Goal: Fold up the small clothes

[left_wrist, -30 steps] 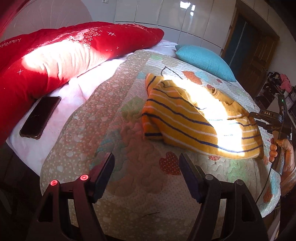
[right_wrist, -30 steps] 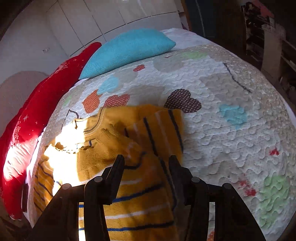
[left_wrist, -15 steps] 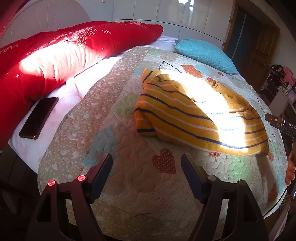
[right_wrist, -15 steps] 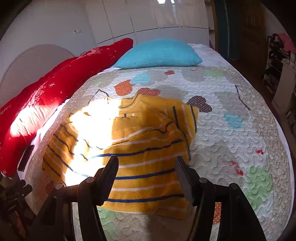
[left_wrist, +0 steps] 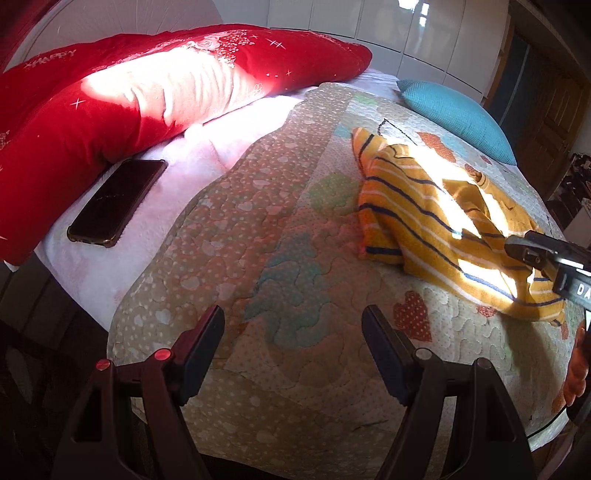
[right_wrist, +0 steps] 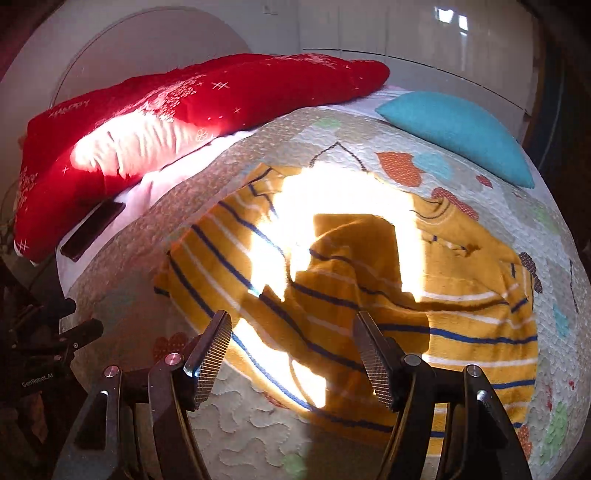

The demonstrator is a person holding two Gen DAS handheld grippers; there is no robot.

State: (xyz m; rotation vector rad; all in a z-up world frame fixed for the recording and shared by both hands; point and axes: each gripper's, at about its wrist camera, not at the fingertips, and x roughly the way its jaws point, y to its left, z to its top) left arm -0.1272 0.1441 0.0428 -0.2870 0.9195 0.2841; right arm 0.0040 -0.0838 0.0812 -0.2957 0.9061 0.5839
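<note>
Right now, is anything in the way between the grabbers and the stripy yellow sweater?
Nothing visible is. The right gripper is open right over the yellow striped sweater. The left gripper is open too, with only bare quilt between it and the sweater. The phone lies off to the side.

Small mustard-yellow knitted garment with navy and white stripes (right_wrist: 388, 295), centre of the right wrist view: soft, fuzzy, matt cloth, rumpled. Pastel patchwork quilt (left_wrist: 258, 258) beneath it: matt cotton-like cloth, stitched into a puffy, pebbled relief. Long red bolster pillow (left_wrist: 129, 103), upper left: plush, slightly sheeny fabric with white printed motifs. Teal cushion (right_wrist: 458, 133), upper right: matt, finely textured weave. Dark rectangular phone (left_wrist: 116, 201), left of the left wrist view: smooth, glossy face. White cabinet doors (left_wrist: 424, 33), top: glossy, reflective panels. Right gripper (right_wrist: 291, 358): fingers (right_wrist: 208, 360) faced with finely cross-hatched metal-looking pads. Left gripper (left_wrist: 293, 350): smooth, matt black pads, seemingly plastic.
</note>
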